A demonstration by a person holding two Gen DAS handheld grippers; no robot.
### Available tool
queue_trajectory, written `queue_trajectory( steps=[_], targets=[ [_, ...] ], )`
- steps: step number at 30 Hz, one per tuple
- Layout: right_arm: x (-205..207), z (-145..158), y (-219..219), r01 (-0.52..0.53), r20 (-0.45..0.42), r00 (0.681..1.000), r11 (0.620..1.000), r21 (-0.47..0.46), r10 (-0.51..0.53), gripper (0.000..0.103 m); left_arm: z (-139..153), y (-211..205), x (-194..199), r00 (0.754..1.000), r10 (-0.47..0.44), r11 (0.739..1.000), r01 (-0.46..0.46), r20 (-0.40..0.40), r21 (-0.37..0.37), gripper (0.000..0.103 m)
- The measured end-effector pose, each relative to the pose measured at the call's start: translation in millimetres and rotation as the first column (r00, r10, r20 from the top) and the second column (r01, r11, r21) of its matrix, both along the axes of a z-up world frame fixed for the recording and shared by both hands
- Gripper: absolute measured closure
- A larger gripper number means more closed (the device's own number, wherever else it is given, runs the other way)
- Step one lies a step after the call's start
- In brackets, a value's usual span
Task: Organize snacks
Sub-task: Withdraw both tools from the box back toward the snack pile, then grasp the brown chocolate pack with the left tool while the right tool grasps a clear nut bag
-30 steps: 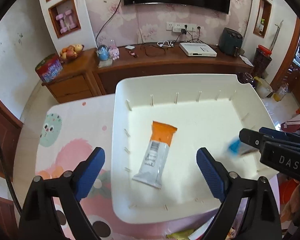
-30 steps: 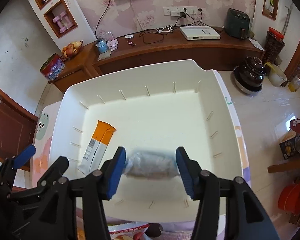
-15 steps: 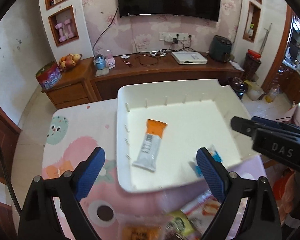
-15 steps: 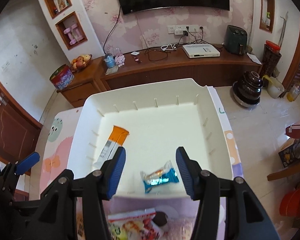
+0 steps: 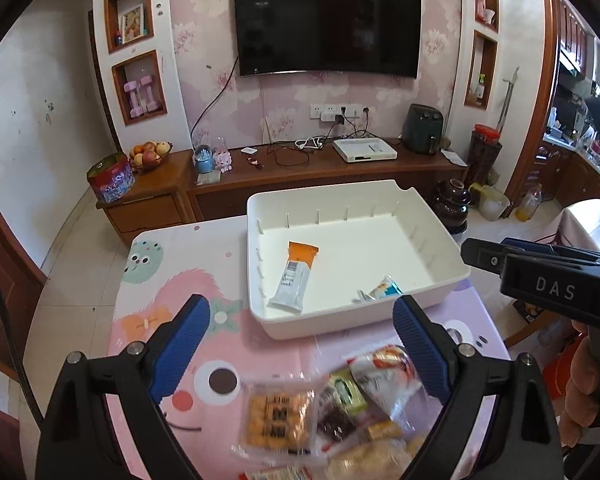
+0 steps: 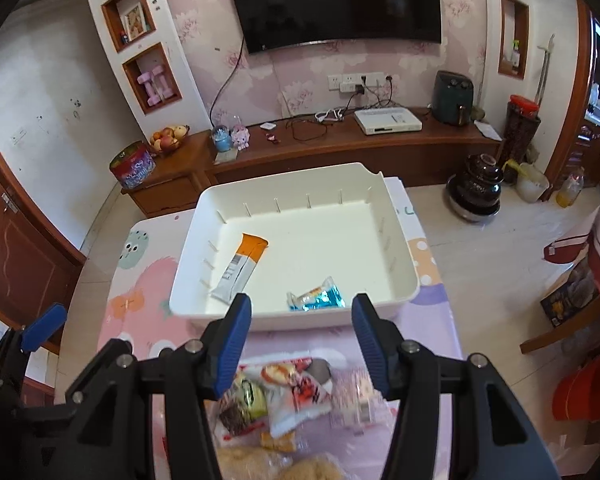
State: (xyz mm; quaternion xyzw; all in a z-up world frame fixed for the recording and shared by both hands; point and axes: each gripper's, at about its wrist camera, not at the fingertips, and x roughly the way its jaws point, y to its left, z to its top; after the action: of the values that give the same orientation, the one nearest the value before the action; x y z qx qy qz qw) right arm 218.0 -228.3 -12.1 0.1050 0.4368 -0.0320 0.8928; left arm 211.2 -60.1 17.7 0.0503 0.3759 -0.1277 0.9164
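A white tray (image 5: 452, 276) (image 6: 404, 280) sits on the far half of the table. In it lie an orange and grey bar (image 5: 294, 274) (image 6: 242, 268) at the left and a blue wrapped candy (image 5: 380, 293) (image 6: 316, 299) near the front wall. A pile of loose snack packets (image 5: 340, 404) (image 6: 284, 396) lies on the table in front of the tray. My left gripper (image 5: 302, 344) is open and empty above the pile. My right gripper (image 6: 302, 342) is open and empty above the pile; it also shows in the left wrist view (image 5: 540, 276).
The table has a pink cartoon cloth (image 5: 164, 320). Behind it stands a wooden TV cabinet (image 5: 300, 172) with a fruit bowl, a tin and cables. A dark pot (image 6: 478, 192) stands on the floor at the right.
My right gripper let go of the blue candy in the tray. Both grippers pulled back and up from the tray, so the snack pile came into view.
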Motion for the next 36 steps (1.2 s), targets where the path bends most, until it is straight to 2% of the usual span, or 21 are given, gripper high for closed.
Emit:
queue_trajectory(
  steps=[5,8,16,19,23,27,31,36],
  targets=[
    [-44.4,17.3,8.5,-0.031,0.034,0.999,0.999,-0.011,0.031,0.05,11.3,9.4,-38.9,1.0,0.009,1.0,-0.009,-0.01,0.011,0.01],
    [-74.9,27.4,14.8,-0.04,0.067,0.997,0.998,-0.058,0.044,0.05,15.4,14.6,-62.4,1.0,0.014,1.0,-0.014,-0.001,0.026,0.01],
    [-157.4,50.5,22.0,-0.032,0.158,0.986,0.993,-0.109,0.05,0.046,22.6,33.4,-124.3,1.0,-0.011,1.0,0.011,0.01,-0.011,0.01],
    [-179.4,49.8,26.1,-0.032,0.16,0.986,0.989,-0.145,0.055,0.043,19.5,42.3,-146.7,1.0,-0.017,1.0,0.018,0.016,-0.013,0.01],
    [-201.6,36.0,26.0,-0.031,0.128,0.991,0.988,-0.149,0.05,0.04,9.9,46.3,-170.0,0.999,-0.022,1.0,0.021,0.034,0.01,0.009],
    [-214.0,10.3,14.1,0.01,0.064,0.998,0.992,-0.127,-0.002,0.04,-7.2,47.6,-188.1,0.998,-0.046,0.998,0.045,0.03,0.037,0.008],
    [-227.4,-23.3,-7.2,0.053,0.005,0.999,0.996,-0.07,-0.053,0.04,-34.4,48.1,-200.3,0.998,-0.064,0.996,0.064,-0.013,0.064,0.008],
    [-235.6,-62.3,-20.2,0.084,-0.068,0.994,0.993,-0.085,-0.09,0.04,-77.7,52.6,-202.9,0.993,-0.069,0.993,0.079,-0.1,0.091,0.008]
  ],
)
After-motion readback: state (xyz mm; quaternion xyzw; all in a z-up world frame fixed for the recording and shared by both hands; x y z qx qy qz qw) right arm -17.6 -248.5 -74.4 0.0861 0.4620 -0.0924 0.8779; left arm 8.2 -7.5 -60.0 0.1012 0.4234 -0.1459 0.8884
